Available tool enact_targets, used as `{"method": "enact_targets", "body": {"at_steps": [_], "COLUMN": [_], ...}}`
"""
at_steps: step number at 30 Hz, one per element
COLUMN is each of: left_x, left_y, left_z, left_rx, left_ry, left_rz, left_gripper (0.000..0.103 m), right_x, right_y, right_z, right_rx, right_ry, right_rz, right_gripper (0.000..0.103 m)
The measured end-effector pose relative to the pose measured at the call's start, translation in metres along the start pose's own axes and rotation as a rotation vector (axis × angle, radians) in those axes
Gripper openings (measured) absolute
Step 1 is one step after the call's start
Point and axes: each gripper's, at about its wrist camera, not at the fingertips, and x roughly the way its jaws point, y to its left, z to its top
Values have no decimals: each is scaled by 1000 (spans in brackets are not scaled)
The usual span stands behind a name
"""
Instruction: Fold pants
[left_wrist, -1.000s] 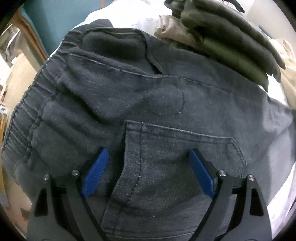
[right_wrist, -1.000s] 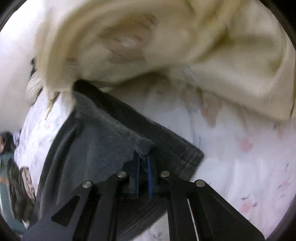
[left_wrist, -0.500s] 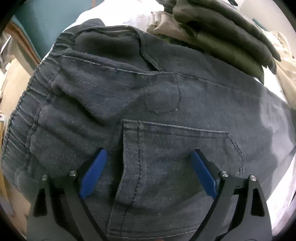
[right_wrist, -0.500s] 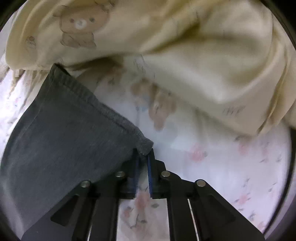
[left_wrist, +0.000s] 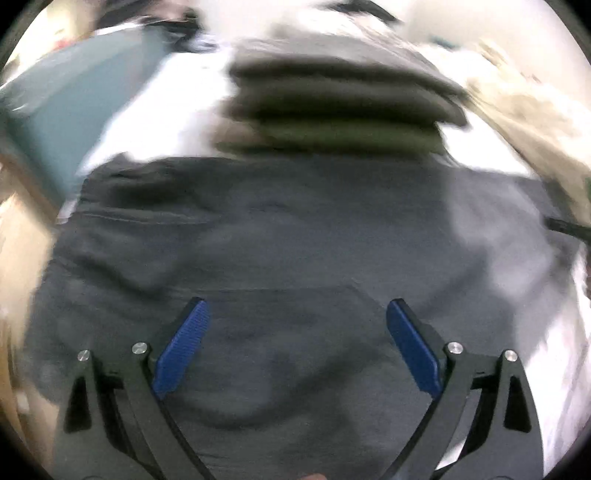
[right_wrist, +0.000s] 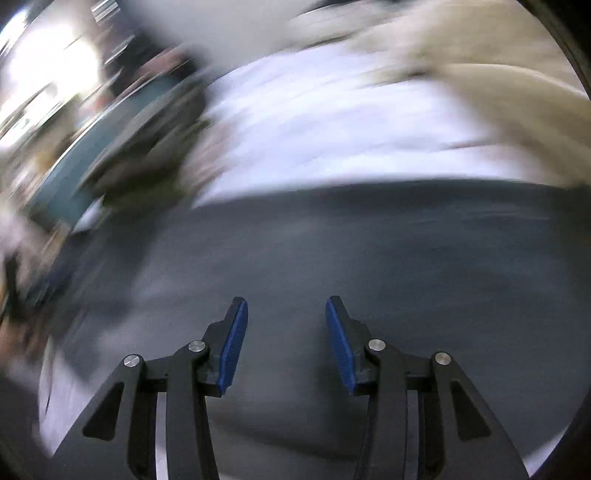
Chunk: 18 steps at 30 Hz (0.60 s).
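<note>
The dark grey pants (left_wrist: 295, 251) lie spread on the white bed sheet and fill the lower part of both blurred views. My left gripper (left_wrist: 295, 314) hangs above them; its jaws are opening wide and nothing is between the blue pads. In the right wrist view the same pants (right_wrist: 332, 251) lie below my right gripper (right_wrist: 286, 314). Its jaws are opening too, with only air between the pads and the cloth lying underneath.
A stack of folded olive and dark garments (left_wrist: 340, 107) sits just beyond the pants. A cream blanket (right_wrist: 480, 74) lies bunched at the back right on the white sheet (right_wrist: 332, 122). A teal surface (left_wrist: 74, 96) stands to the left of the bed.
The right gripper let go of the pant leg's hem and swung away over the flat cloth. The left gripper pulled back and up from the pocket area, opening a little wider.
</note>
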Motion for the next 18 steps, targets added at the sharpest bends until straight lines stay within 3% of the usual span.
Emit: {"method": "enact_targets", "body": {"at_steps": [2, 4, 6, 9, 12, 13, 14, 16, 17, 18], "left_x": [16, 39, 35, 29, 15, 10, 7, 5, -1, -8], "left_y": [-11, -11, -12, 11, 52, 66, 77, 77, 75, 76], "left_z": [-8, -18, -22, -24, -23, -23, -25, -28, -29, -30], "left_rx": [19, 29, 100, 48, -52, -94, -127, -121, -128, -160], "left_ry": [75, 191, 166, 184, 150, 142, 151, 187, 183, 171], "left_rz": [18, 55, 91, 127, 277, 301, 276, 294, 331, 319], "left_gripper": [95, 97, 97, 96, 97, 96, 96, 96, 96, 95], "right_x": [20, 29, 22, -19, -51, -61, -69, -80, -84, -85], "right_y": [37, 64, 58, 6, -54, -69, -83, -98, -95, -83], "right_z": [-17, -31, -37, -50, -57, -61, -64, -69, -71, -68], "right_rx": [-118, -312, -361, -266, -104, -48, 27, 144, 152, 147], "right_ry": [81, 108, 133, 138, 143, 139, 136, 144, 138, 118], "right_rz": [35, -96, -177, -341, -552, -625, -687, -764, -803, -840], "right_gripper": [46, 46, 46, 48, 65, 75, 77, 76, 76, 76]}}
